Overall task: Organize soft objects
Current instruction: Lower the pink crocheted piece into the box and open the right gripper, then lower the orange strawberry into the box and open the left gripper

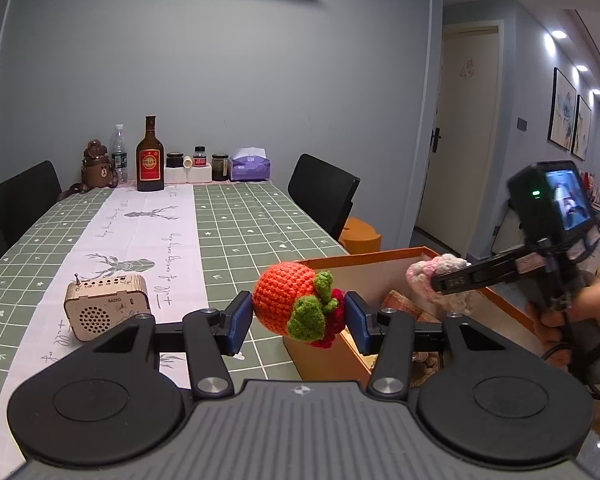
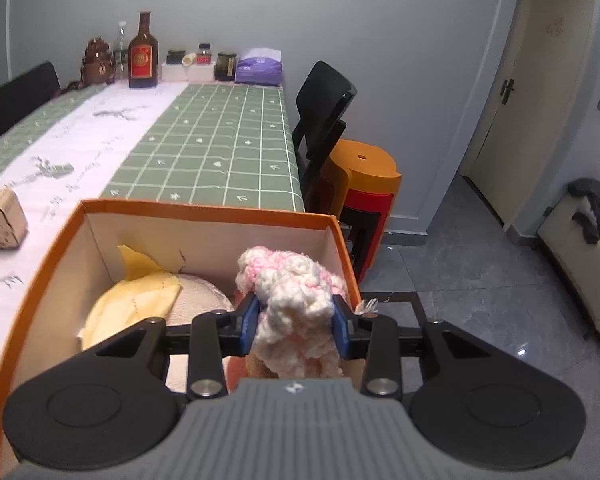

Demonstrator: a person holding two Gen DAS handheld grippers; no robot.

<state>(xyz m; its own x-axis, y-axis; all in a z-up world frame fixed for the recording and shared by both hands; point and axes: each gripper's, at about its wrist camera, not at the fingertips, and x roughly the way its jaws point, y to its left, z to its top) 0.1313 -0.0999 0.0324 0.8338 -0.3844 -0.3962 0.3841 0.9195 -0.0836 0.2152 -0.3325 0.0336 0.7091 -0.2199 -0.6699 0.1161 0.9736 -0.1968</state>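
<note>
Left tongs: the left tongs [image 1: 296, 318] stand about half open with their blue pads pressed on either side of an orange crocheted fruit [image 1: 290, 302], which has green leaves and a dark red tuft. The toy hangs above the near corner of the box, not yet inside it.
Right tongs: the right tongs [image 2: 296, 322] are closed on a fluffy pink-and-white knitted toy [image 2: 294, 304], held over the inside of the box near its right wall. No earlier view shows whether this grip is loosening.
Why held this way: both toys appear to be carried to the box for sorting; the right one looks nearest to being let go, while the left one seems to wait its turn.
Box: an orange box [image 2: 204, 210] with pale inner walls sits at the edge of the counter [image 2: 220, 148], which wears a green checked cloth. A folded yellow cloth [image 2: 140, 300] and a pale round cushion-like piece [image 2: 202, 298] already lie inside.
Nearby: a small wooden radio [image 1: 106, 306] stands on the white runner left of the box, well apart from both toys. A brown bottle [image 1: 150, 160], jars and a purple tissue pack [image 1: 250, 166] line the far end.
In the way: the right tongs and the person's hand [image 1: 560, 312] occupy the space over the box, so the left toy's path in is likely crowded. Stools [image 2: 364, 184] and a black chair [image 2: 324, 112] stand beside the counter.
</note>
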